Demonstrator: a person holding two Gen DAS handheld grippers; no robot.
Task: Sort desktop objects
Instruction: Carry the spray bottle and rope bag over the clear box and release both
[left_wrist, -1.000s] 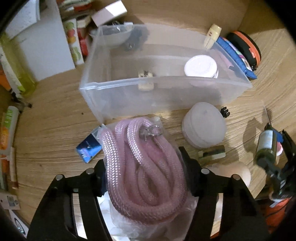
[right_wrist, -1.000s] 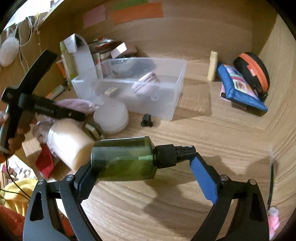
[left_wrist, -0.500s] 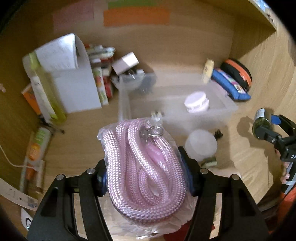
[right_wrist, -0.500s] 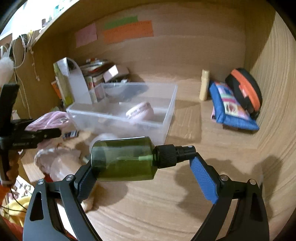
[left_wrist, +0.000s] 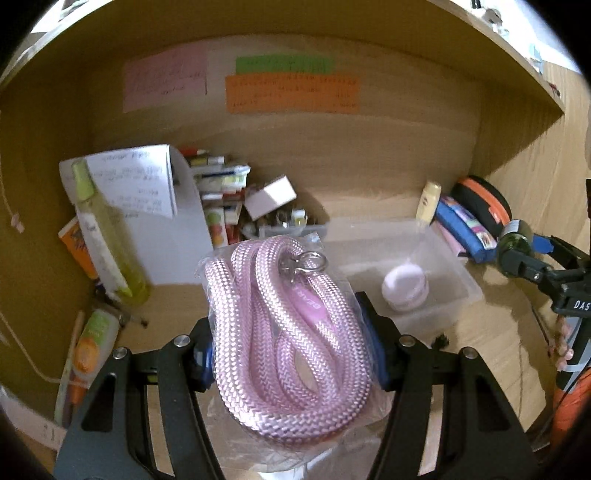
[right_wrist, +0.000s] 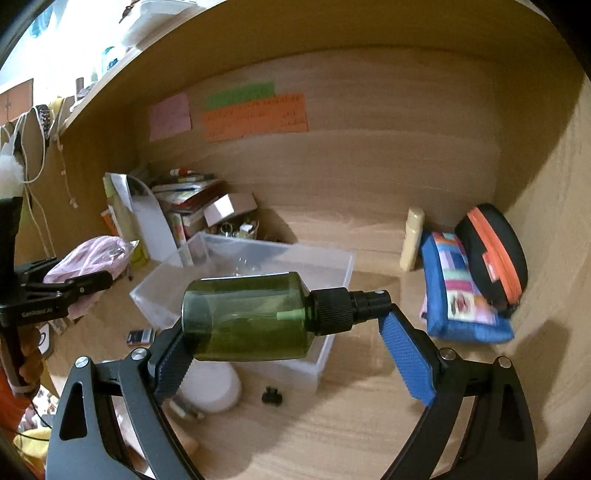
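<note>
My left gripper (left_wrist: 291, 354) is shut on a pink braided rope (left_wrist: 284, 332) in a clear plastic bag, held high above the desk. It also shows at the left of the right wrist view (right_wrist: 88, 262). My right gripper (right_wrist: 284, 339) is shut on a dark green spray bottle (right_wrist: 251, 317) lying sideways between its fingers, held above the desk. That bottle shows at the right edge of the left wrist view (left_wrist: 513, 247). A clear plastic bin (left_wrist: 443, 258) stands on the desk below, with a round pink-white case (left_wrist: 404, 288) inside.
A tall yellow-green bottle (left_wrist: 103, 236), a white paper holder (left_wrist: 177, 236) and stacked books (left_wrist: 218, 184) stand at the back left. A blue pouch (right_wrist: 458, 291), a black-orange case (right_wrist: 491, 254) and a cream tube (right_wrist: 412, 240) lie at the back right. A white round lid (right_wrist: 214, 387) and small black clip (right_wrist: 271, 397) lie before the bin.
Both grippers have lifted up and back from the desk with their loads. The bin and clutter now look smaller and lower in both views.
</note>
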